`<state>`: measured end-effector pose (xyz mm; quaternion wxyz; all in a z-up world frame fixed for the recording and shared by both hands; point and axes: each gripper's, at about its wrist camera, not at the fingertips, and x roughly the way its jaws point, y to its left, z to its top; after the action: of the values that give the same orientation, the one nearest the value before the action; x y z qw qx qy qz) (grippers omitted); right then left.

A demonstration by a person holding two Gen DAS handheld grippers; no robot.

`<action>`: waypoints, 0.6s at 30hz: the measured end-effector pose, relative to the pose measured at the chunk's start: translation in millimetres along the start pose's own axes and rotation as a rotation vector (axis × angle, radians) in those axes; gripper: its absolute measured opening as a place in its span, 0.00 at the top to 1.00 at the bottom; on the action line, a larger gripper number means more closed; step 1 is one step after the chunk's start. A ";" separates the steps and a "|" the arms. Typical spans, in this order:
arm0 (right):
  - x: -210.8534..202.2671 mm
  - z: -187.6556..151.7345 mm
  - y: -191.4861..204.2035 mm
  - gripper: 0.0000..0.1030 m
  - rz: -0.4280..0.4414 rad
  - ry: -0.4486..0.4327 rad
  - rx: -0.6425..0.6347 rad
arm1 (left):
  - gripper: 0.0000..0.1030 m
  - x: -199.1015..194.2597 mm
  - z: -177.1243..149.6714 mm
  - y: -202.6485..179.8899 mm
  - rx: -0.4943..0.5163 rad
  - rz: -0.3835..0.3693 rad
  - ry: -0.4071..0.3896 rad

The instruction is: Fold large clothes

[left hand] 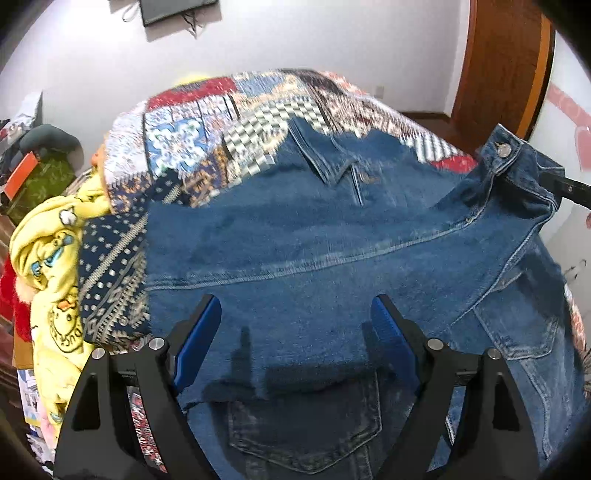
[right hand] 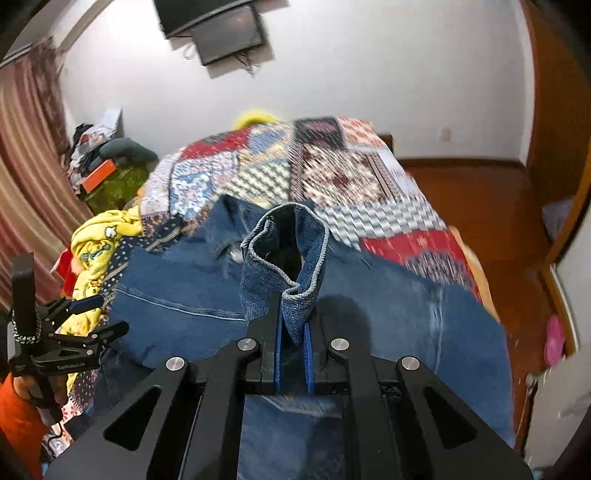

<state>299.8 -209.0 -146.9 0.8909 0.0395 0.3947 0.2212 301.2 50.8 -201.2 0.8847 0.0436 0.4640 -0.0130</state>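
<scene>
A blue denim jacket [left hand: 295, 240] lies spread on the patchwork quilt [left hand: 207, 133], collar toward the far side. My left gripper [left hand: 295, 301] hovers open just above its back panel, blue pads wide apart with nothing between them; in the right wrist view it [right hand: 92, 314] shows at the left edge, held by a hand in an orange sleeve. My right gripper [right hand: 293, 317] is shut on the jacket's sleeve cuff [right hand: 288, 236], which stands up out of the pads and is lifted off the jacket [right hand: 177, 288]. The buttoned cuff [left hand: 509, 155] hangs raised at the right in the left wrist view.
A crumpled yellow cartoon-print garment [left hand: 55, 258] lies at the bed's left edge. Clutter with an orange box [right hand: 99, 177] stands by the striped curtain [right hand: 29, 147]. A wooden door [left hand: 498, 74] and brown floor [right hand: 480, 203] are to the right; a screen [right hand: 221, 29] hangs on the wall.
</scene>
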 end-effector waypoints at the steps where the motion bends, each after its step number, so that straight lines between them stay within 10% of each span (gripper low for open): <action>1: 1.8 -4.3 -6.1 0.92 -0.008 0.010 0.013 | 0.19 5.9 -2.5 -1.8 0.003 -0.005 0.018; 11: 29.6 -44.8 -45.1 0.92 -0.050 0.164 0.119 | 0.17 34.0 -33.8 -15.0 0.016 -0.016 0.108; 18: 15.1 -59.9 -52.1 0.61 -0.190 0.206 0.060 | 0.17 26.4 -39.9 -10.0 -0.025 -0.041 0.117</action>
<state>284.4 -255.7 -211.1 0.8612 0.0054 0.4922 0.1268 282.9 44.8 -246.1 0.8560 0.0236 0.5159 -0.0225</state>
